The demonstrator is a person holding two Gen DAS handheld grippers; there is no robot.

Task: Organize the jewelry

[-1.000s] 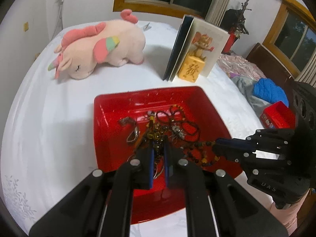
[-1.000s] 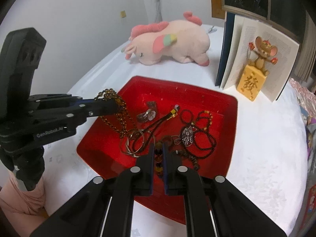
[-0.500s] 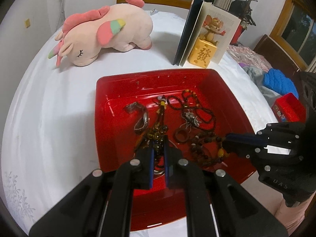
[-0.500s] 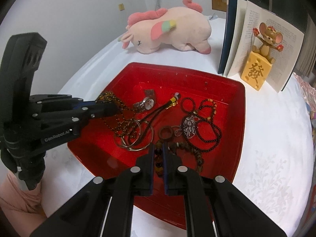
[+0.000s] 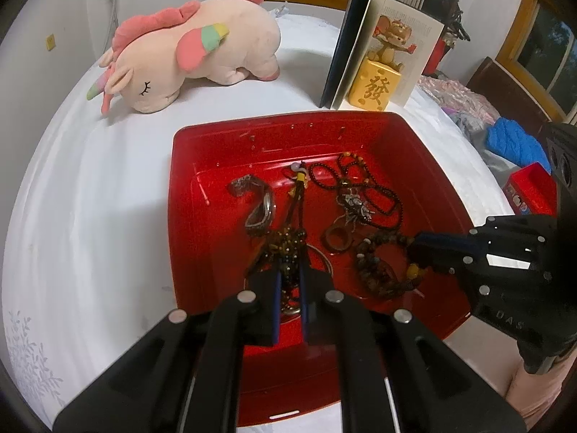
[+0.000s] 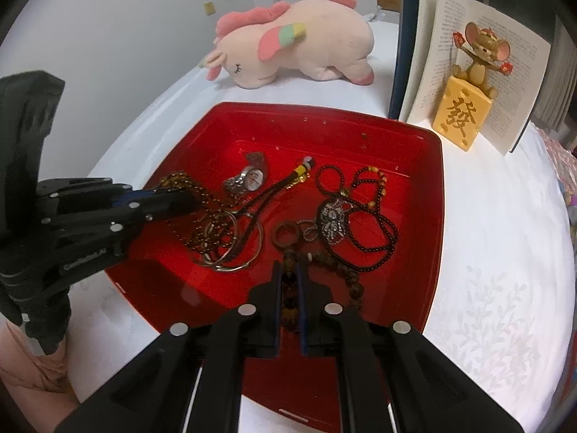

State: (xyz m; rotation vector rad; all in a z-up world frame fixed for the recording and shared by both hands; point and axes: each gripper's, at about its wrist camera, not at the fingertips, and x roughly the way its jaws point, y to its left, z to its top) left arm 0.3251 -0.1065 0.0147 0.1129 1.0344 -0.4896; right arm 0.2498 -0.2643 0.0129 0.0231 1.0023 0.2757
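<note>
The left tool (image 5: 288,290) is down inside the red tray (image 5: 187,195), its two fingers pinched on a chain of small dark gold beads (image 5: 286,243); from the right wrist camera the same tool (image 6: 187,200) reaches in from the tray's left side with that bead chain (image 6: 202,223) trailing from its tip across a few thin metal rings (image 6: 230,238). The right tool (image 6: 289,288) is closed on a bracelet of chunky brown beads (image 6: 288,270) near the tray's front edge; in the left wrist camera this tool (image 5: 418,249) comes in from the right with the bracelet (image 5: 378,274) looped under it. Just past the bracelet lies a brown ring (image 6: 286,234), then a silver pendant (image 6: 331,220) on a long necklace of tiny dark beads (image 6: 375,223). A wristwatch (image 6: 249,178) and a dark cord with a yellow end (image 6: 301,173) lie further back on the tray floor. The tray sits on a white bed (image 6: 497,252). Behind it lies a pink plush unicorn (image 6: 295,47), and to the right an open book (image 6: 468,68) stands upright with a mouse figurine on a yellow block (image 6: 465,108) in front of it.
</note>
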